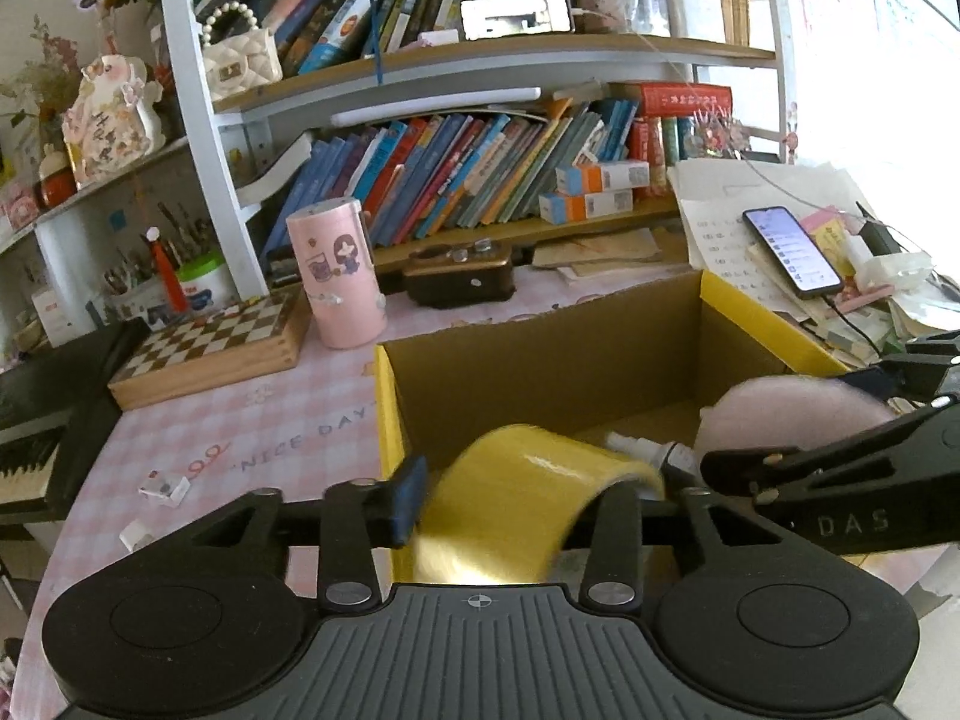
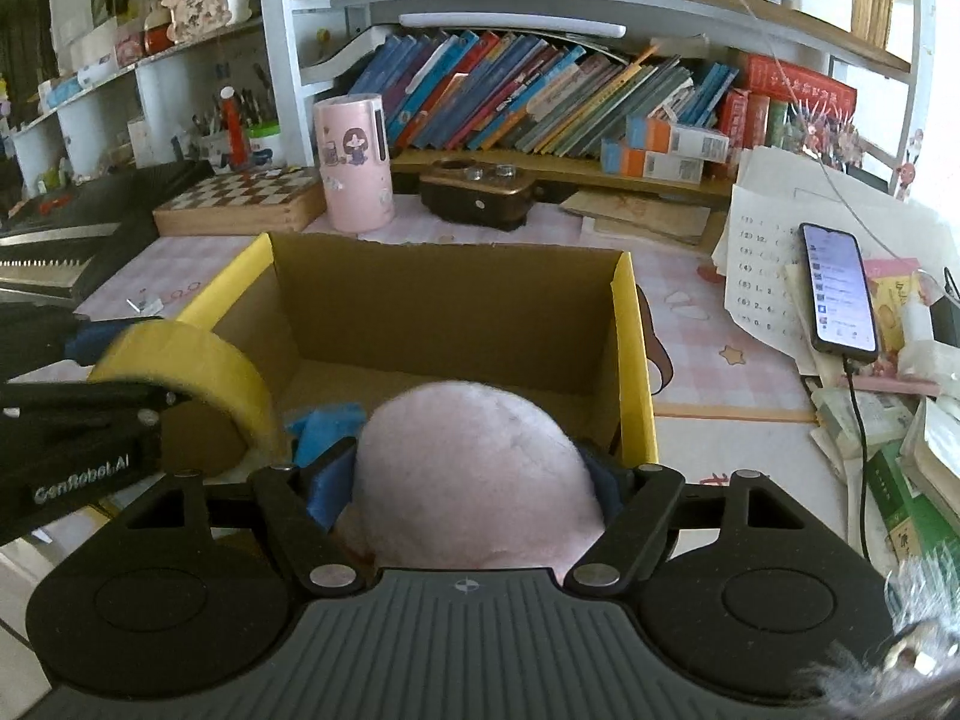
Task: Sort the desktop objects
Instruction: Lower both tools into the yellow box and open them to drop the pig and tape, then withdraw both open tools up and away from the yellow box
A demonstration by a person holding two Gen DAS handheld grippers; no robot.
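Holding the pink plush ball [image 2: 474,468] clenched between its blue-padded fingers [image 2: 327,489], the right gripper [image 2: 474,480] hangs over the near edge of the open cardboard box [image 2: 444,294]. At nine o'clock of the ball, the left gripper [image 1: 528,498] straddles a yellow roll of tape [image 1: 528,492]. Its left finger [image 1: 409,495] lies against the blurred roll, while the right finger is hidden; grasp or release cannot be told. The roll sits above the box's near left corner. A small white bottle [image 1: 645,449] lies on the box floor. Beyond the box, at eleven o'clock, a pink cylinder [image 2: 355,162] stands on the checked bench [image 1: 240,420], beside a wooden chessboard [image 2: 240,198]. At two o'clock, a lit phone [image 2: 838,291] rests on loose papers. Farthest back, slanting books [image 2: 540,102] fill the shelf.
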